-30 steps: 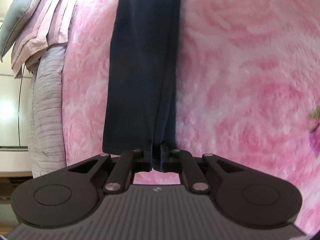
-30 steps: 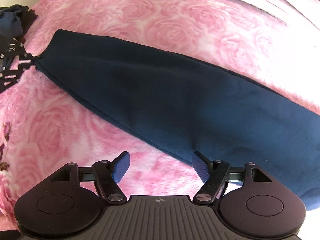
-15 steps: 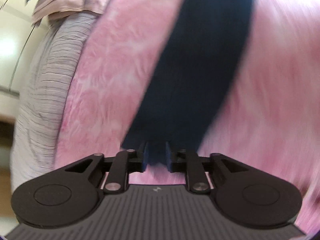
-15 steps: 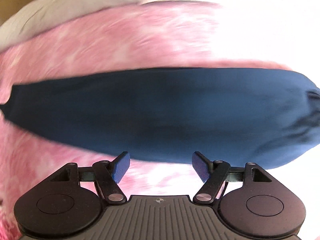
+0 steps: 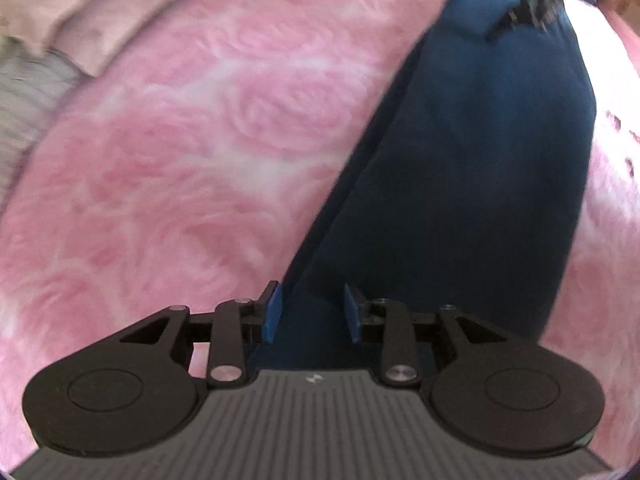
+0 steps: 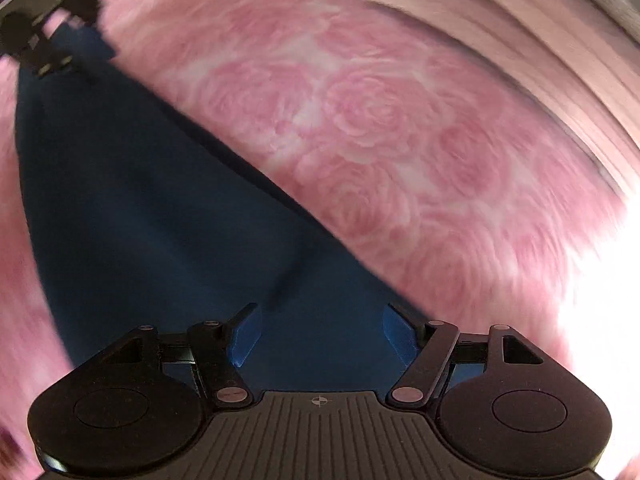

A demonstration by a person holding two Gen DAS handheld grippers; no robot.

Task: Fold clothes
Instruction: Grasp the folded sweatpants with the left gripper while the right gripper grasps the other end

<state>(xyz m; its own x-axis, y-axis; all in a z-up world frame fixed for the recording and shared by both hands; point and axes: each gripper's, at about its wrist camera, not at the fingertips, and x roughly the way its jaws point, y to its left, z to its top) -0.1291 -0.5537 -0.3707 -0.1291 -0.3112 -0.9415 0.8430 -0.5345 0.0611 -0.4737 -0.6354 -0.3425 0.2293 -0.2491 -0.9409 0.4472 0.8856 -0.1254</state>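
Note:
A long dark navy garment (image 5: 460, 180), folded into a narrow strip, lies on the pink rose blanket (image 5: 180, 160). My left gripper (image 5: 312, 312) hovers over its near end. The jaws are opening; cloth lies between the blue pads, but they do not press on it. In the right wrist view the same garment (image 6: 140, 220) runs from the top left down under my right gripper (image 6: 320, 334). Its jaws stand wide and are closing slightly, with the cloth below them and nothing gripped. The view is blurred.
The rose blanket (image 6: 400, 140) covers the bed. Pale pink pleated bedding (image 5: 80, 8) and a grey striped sheet (image 5: 24, 92) lie along its edge. The pleated bedding (image 6: 540, 60) also shows at the upper right of the right wrist view.
My left gripper was shut on the garment's end and has let go, its jaws now apart. Both hands have swept and rolled across the bed, and the right gripper is now over the cloth.

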